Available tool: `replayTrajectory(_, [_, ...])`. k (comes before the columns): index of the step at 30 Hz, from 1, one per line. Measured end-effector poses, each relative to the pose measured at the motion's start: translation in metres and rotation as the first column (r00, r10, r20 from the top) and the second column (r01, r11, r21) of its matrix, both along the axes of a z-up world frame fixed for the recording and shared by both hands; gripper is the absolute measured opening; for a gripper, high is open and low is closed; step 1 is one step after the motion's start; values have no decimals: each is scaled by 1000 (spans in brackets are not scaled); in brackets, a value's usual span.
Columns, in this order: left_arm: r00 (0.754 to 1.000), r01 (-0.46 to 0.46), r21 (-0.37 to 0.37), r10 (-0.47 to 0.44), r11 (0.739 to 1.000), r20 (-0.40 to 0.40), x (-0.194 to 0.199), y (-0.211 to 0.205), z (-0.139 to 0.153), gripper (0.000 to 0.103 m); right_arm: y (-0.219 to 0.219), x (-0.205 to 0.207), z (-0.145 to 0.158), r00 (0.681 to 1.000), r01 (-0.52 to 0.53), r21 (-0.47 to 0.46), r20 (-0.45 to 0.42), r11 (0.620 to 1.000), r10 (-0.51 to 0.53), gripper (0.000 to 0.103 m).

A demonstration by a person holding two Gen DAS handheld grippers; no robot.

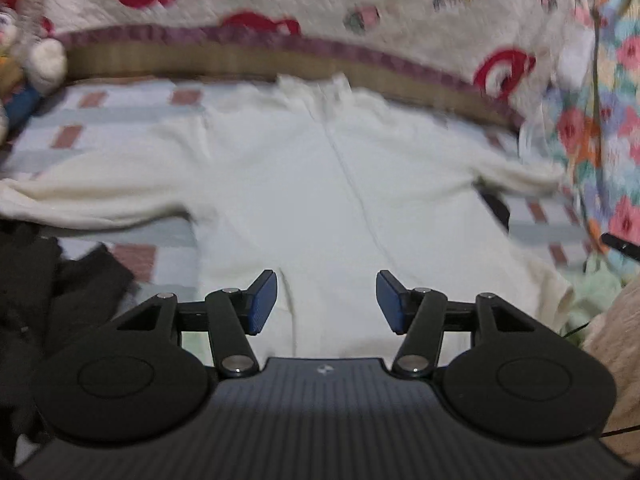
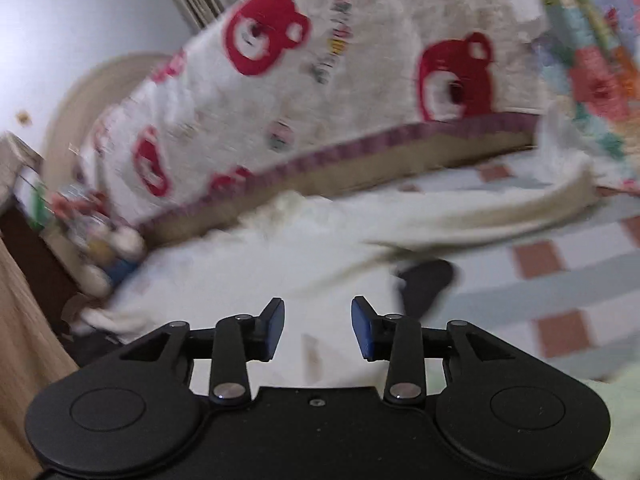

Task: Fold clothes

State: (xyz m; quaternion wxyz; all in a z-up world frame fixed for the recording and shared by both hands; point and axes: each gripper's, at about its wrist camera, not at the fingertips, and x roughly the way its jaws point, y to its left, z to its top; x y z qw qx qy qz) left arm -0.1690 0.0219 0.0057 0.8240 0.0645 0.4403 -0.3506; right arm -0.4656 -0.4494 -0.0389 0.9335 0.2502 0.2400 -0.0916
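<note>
Both tools stand open and empty over a cream sweater [image 1: 304,184] spread flat on a checked bed sheet [image 1: 80,120]: the left tool [image 1: 326,302] above its hem, the right tool [image 2: 318,328] above its body. Beyond the sweater's collar lies a blanket with red bears [image 2: 360,60].

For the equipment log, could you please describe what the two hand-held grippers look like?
Both look identical. The left hand-held gripper and right hand-held gripper have matte black bodies with ribbed top surfaces, two round black side discs, black linkage bars joined by silver pivot pins, and blue textured finger pads. No cables, sleeves or hands are visible.
</note>
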Motion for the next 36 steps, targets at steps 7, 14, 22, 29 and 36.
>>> replayTrajectory(7, [989, 129, 68, -133, 989, 67, 52, -79, -14, 54, -38, 35, -2, 978, 165, -29, -123, 986, -167, 44])
replayTrajectory(14, [967, 214, 49, -219, 976, 128, 101, -174, -25, 54, -98, 196, 39, 980, -20, -139, -198, 990, -8, 46])
replayTrajectory(22, [978, 178, -11, -175, 984, 111, 174, -265, -76, 54, -122, 316, -32, 934, -238, -296, -331, 925, 134, 40])
replayTrajectory(29, [981, 180, -5, -180, 984, 75, 244, -370, -120, 54, -162, 337, -75, 886, -304, -381, -450, 873, 112, 23])
replayTrajectory(36, [999, 12, 91, -15, 996, 29, 287, -436, -163, 59, -221, 286, -75, 923, -9, -412, -354, 911, -151, 34])
